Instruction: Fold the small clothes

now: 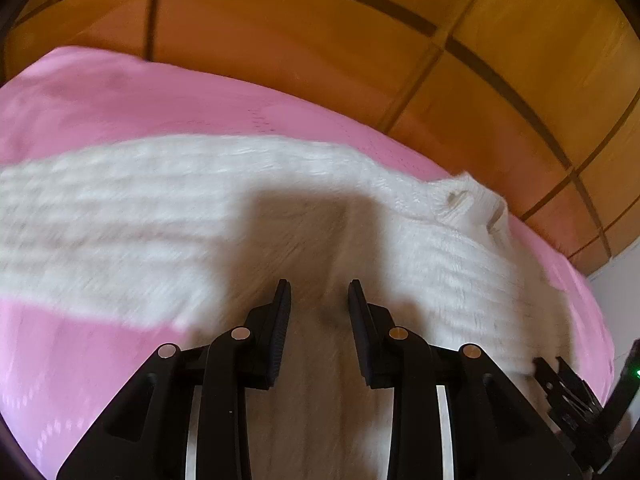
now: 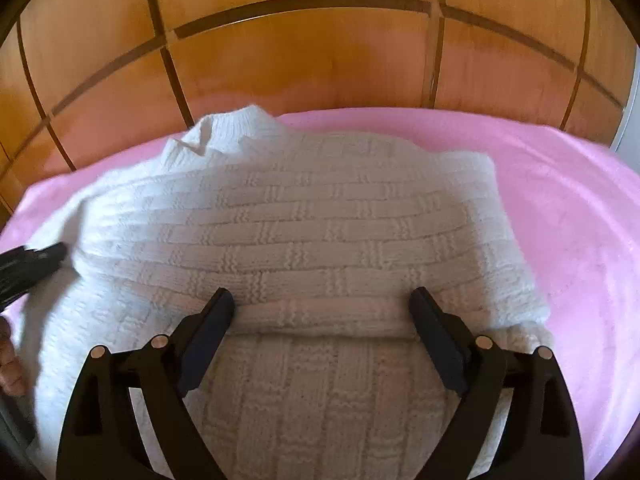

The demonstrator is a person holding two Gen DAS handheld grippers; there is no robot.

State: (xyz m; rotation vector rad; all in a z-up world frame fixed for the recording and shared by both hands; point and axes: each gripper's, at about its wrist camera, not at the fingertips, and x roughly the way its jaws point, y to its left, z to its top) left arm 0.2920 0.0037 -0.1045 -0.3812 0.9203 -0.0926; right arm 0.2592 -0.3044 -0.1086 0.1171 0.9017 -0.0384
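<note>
A white knitted sweater [image 2: 312, 224] lies on a pink blanket [image 2: 560, 200]; its collar [image 2: 224, 132] points toward the wooden headboard. One sleeve is folded across the body. It also shows, blurred, in the left wrist view [image 1: 160, 208], with the collar [image 1: 468, 200] at the right. My right gripper [image 2: 322, 304] is open wide, low over the folded sleeve's edge, holding nothing. My left gripper [image 1: 319, 292] is open, empty, just above the knit. Each gripper shows in the other's view: the left at the left edge [image 2: 36, 260], the right at the lower right [image 1: 560, 384].
The pink blanket [image 1: 120, 92] covers the bed on all sides of the sweater. A wooden headboard [image 2: 320, 52] with dark inlaid lines stands right behind it, also in the left wrist view [image 1: 360, 40]. A hand [image 2: 10, 364] shows at the left edge.
</note>
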